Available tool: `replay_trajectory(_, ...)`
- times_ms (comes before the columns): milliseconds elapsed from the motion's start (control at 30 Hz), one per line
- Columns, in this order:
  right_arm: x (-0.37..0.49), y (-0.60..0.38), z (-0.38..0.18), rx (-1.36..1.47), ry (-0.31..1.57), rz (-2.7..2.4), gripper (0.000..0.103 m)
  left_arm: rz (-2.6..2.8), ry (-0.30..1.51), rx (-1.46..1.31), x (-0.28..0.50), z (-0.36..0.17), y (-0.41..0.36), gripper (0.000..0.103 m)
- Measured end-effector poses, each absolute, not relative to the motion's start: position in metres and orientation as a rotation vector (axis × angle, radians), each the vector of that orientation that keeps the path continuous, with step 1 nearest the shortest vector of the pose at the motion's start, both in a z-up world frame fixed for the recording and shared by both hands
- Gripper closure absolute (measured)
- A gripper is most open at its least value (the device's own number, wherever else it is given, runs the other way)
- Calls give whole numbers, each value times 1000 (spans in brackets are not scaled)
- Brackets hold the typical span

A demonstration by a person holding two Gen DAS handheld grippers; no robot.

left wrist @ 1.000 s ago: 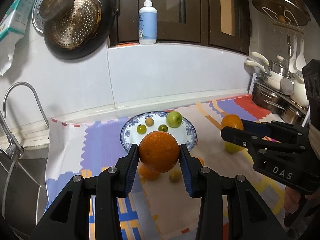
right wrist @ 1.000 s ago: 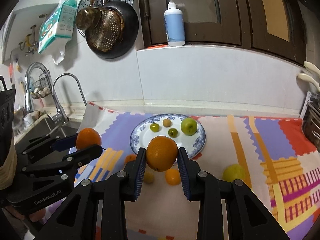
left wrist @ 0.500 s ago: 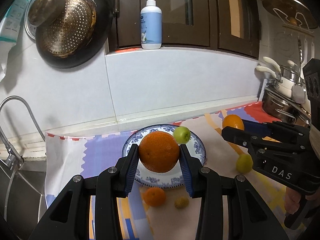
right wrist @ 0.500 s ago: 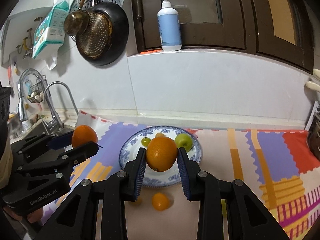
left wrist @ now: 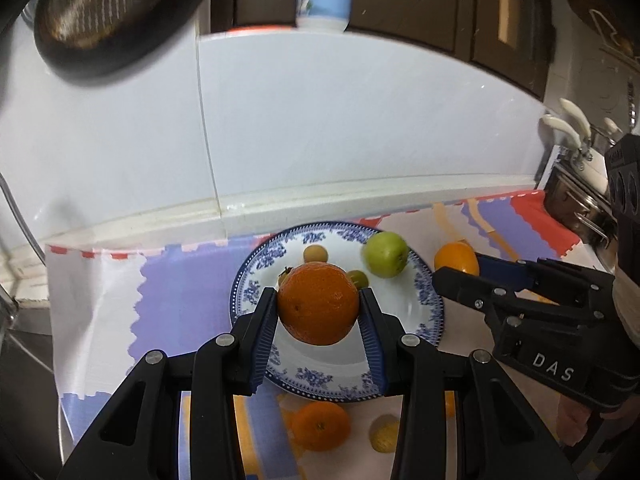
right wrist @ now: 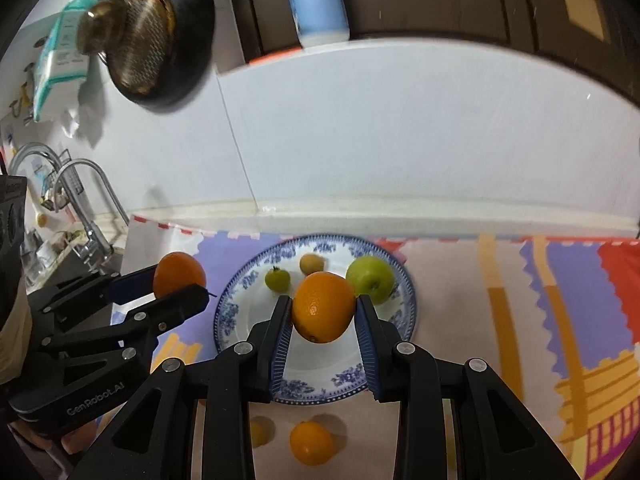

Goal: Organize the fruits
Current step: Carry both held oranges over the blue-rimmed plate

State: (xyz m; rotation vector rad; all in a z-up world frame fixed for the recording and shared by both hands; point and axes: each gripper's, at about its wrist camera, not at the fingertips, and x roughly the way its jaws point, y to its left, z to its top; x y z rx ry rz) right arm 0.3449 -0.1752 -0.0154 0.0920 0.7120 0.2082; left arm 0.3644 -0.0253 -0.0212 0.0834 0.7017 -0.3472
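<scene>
My left gripper (left wrist: pixel 319 308) is shut on a large orange (left wrist: pixel 318 303) and holds it over the blue-and-white plate (left wrist: pixel 424 312). My right gripper (right wrist: pixel 323 312) is shut on a second orange (right wrist: pixel 323 307) over the same plate (right wrist: pixel 228 320). Each gripper shows in the other's view, the right one (left wrist: pixel 456 268) and the left one (right wrist: pixel 180 280). On the plate lie a green apple (left wrist: pixel 385 254), a small tan fruit (left wrist: pixel 315 254) and small green fruits (right wrist: pixel 277 279). A small orange (left wrist: pixel 320 426) and a small yellow fruit (left wrist: pixel 382 435) lie on the mat in front of the plate.
The patterned mat (right wrist: pixel 560 288) covers the counter against a white tiled wall. A sink and faucet (right wrist: pixel 86 200) are at the left. Pots and utensils (left wrist: pixel 576 184) stand at the right. A pan (right wrist: pixel 160 36) hangs on the wall and a lotion bottle (right wrist: pixel 316 0) stands on the ledge.
Both grippers have moved forward and tilted down with their oranges, now over the plate. The plate and its fruits appear larger and nearer.
</scene>
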Motion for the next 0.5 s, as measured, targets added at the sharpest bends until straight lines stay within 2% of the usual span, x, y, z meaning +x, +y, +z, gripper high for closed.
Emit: replay_trajectory(500, 395, -178, -74, 120, 860, 185, 70, -360, 852, 71, 415, -65, -34, 63)
